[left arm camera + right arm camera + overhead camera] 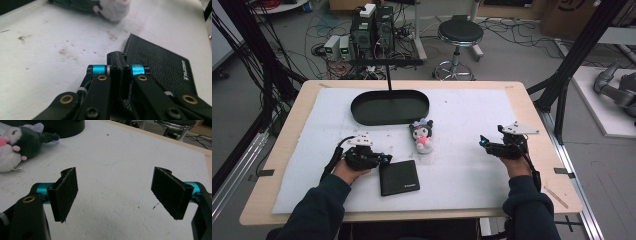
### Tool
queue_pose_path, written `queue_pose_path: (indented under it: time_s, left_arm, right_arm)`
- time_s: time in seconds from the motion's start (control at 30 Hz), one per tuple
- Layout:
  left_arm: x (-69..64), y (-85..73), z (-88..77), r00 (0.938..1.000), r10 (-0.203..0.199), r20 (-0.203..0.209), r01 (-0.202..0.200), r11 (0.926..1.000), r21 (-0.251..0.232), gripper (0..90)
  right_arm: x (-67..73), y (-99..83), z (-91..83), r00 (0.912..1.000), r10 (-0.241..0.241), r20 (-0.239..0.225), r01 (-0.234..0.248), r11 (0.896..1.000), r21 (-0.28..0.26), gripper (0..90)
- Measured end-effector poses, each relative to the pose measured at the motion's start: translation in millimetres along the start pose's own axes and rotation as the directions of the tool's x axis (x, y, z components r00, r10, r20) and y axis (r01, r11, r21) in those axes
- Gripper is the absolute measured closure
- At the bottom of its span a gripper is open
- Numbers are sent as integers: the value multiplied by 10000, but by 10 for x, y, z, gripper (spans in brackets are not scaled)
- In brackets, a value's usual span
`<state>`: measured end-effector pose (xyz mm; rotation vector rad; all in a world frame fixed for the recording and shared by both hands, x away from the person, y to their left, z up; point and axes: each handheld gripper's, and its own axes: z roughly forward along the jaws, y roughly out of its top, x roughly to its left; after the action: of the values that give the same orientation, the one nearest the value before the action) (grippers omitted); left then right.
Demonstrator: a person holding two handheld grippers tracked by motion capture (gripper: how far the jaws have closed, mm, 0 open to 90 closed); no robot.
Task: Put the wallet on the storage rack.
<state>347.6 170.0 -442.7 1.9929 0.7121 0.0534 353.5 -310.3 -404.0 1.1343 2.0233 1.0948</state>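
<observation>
Left tool (117, 65) pressed closed beside the wallet (160, 65); right tool (115, 192) wide open, empty.

Wooden table (532, 107), white mat (472, 165) on it; on mat: black oval tray (390, 107), plush toy (422, 136), black wallet (399, 177).

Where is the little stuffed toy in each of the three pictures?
High view: the plush toy lies mid-table, just below the black tray.
Left gripper view: top centre, blurred, beyond the black wallet.
Right gripper view: upper left corner.
Shared landmark: the black tray.
</observation>
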Motion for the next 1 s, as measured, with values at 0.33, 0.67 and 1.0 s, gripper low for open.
queue_pose_path:
  time_s: [0.33, 0.67, 1.0]
  left_arm:
    - [124, -17, -221, 9961, -879, -1, 876, 9927, -831, 826]
    - [46, -61, 53, 9931, -120, 1169, 31, 9971, 759, 632]
    - [13, -52, 31, 9888, -91, 1488, 23, 9989, 463, 874]
  right_arm:
    - [10, 1, 8, 10000, -15, -14, 15, 10000, 35, 219]
    - [14, 0, 25, 9999, -103, -50, 104, 9999, 110, 219]
    - [19, 2, 34, 9999, -138, -41, 139, 9998, 115, 219]
